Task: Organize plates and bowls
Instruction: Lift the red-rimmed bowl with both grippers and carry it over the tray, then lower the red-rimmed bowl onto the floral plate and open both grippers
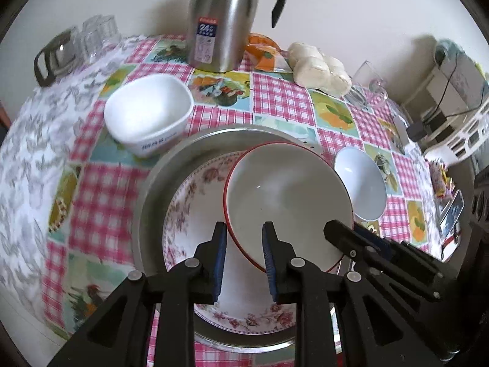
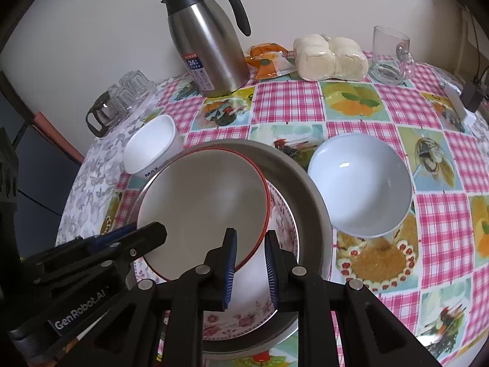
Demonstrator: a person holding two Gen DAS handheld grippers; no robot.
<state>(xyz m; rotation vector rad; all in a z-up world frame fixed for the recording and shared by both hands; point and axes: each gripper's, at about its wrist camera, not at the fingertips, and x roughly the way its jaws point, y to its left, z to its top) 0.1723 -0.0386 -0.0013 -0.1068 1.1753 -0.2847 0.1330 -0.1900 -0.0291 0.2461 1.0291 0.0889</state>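
A grey bowl with a red rim [image 1: 287, 195] hangs tilted over a floral plate [image 1: 189, 208], which lies in a round metal tray [image 1: 159, 177]. My left gripper [image 1: 244, 229] is shut on the bowl's near left rim. From the right wrist view, the right gripper [image 2: 250, 235] is shut on the same red-rimmed bowl [image 2: 201, 202] at its near right rim, above the floral plate [image 2: 284, 223]. Each gripper also shows in the other's view: the right gripper [image 1: 345, 229], the left gripper [image 2: 143, 231]. A white square bowl [image 1: 146, 113] and a white round bowl [image 2: 360, 183] stand beside the tray.
A steel thermos jug [image 2: 211, 49] stands at the back of the checked tablecloth. Beside it lie an orange packet [image 2: 269, 58] and wrapped buns [image 2: 330, 55]. A glass mug [image 2: 391, 55] is at the back right and upturned glasses [image 2: 128, 94] at the back left.
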